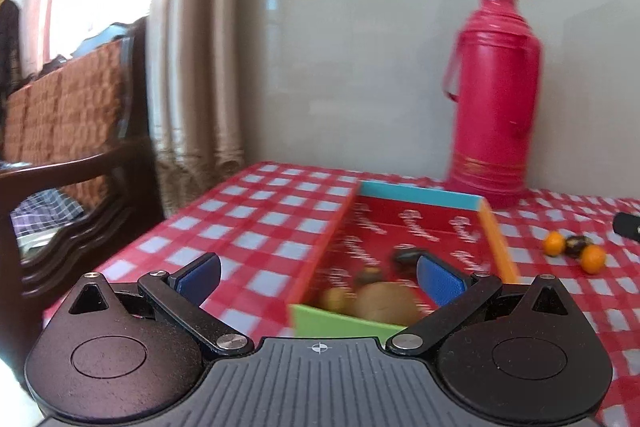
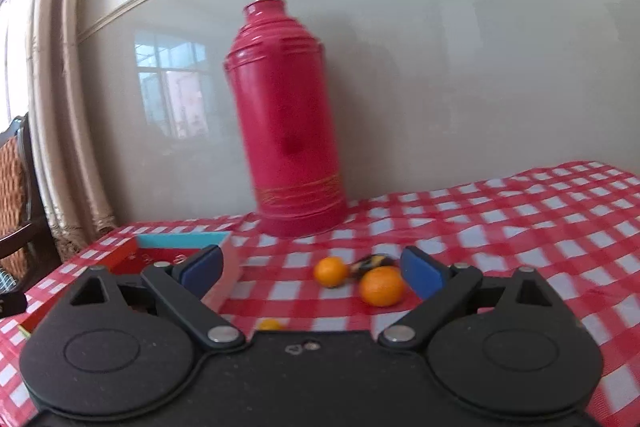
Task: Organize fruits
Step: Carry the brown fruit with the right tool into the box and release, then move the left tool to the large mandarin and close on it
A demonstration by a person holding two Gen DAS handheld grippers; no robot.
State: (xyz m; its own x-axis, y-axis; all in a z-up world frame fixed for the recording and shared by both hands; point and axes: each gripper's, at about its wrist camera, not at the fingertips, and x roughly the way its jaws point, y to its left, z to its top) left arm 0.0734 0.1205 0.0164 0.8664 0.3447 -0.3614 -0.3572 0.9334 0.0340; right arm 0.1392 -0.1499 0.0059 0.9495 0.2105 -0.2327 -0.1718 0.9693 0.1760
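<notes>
A shallow red box (image 1: pixel 408 227) with blue, orange and green walls lies on the checked tablecloth. In it lie a brown kiwi (image 1: pixel 386 301), a small yellow-green fruit (image 1: pixel 334 299) and dark fruits (image 1: pixel 406 255). My left gripper (image 1: pixel 318 277) is open and empty above the box's near end. My right gripper (image 2: pixel 312 273) is open and empty, above two oranges (image 2: pixel 382 286) (image 2: pixel 331 271) and a dark fruit (image 2: pixel 370 262) on the cloth. A small yellow fruit (image 2: pixel 270 324) peeks out just under it. The same oranges show in the left wrist view (image 1: pixel 592 259). The box's corner also shows in the right wrist view (image 2: pixel 180 241).
A tall pink thermos (image 1: pixel 494 99) stands against the grey wall behind the box, also in the right wrist view (image 2: pixel 290 131). A wooden chair (image 1: pixel 68 131) stands off the table's left edge, by a curtain (image 1: pixel 192 67). A black object (image 1: pixel 628 225) lies at the far right.
</notes>
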